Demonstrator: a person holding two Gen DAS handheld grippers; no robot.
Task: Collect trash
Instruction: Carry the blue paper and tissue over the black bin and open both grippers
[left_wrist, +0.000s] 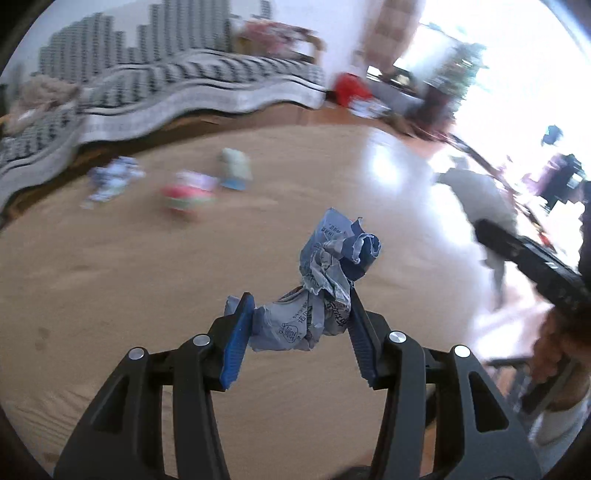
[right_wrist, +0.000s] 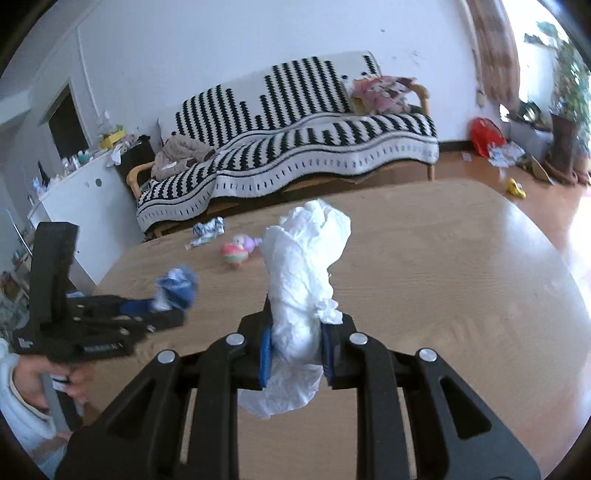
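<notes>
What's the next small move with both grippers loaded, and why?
Probably carry both loads off the table toward a bin; none is in view. The left gripper clamps a crumpled blue wrapper, the right gripper a white tissue wad. Neither can take the crumpled wrapper left on the table until emptied.

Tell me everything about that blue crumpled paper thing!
The blue wrapper is a crumpled, thin, shiny packet, pale blue with darker blue patches and small printed writing. Its torn, twisted end sticks up. The left gripper is shut on it, a pad pressing each side, holding it above the wooden table.
</notes>
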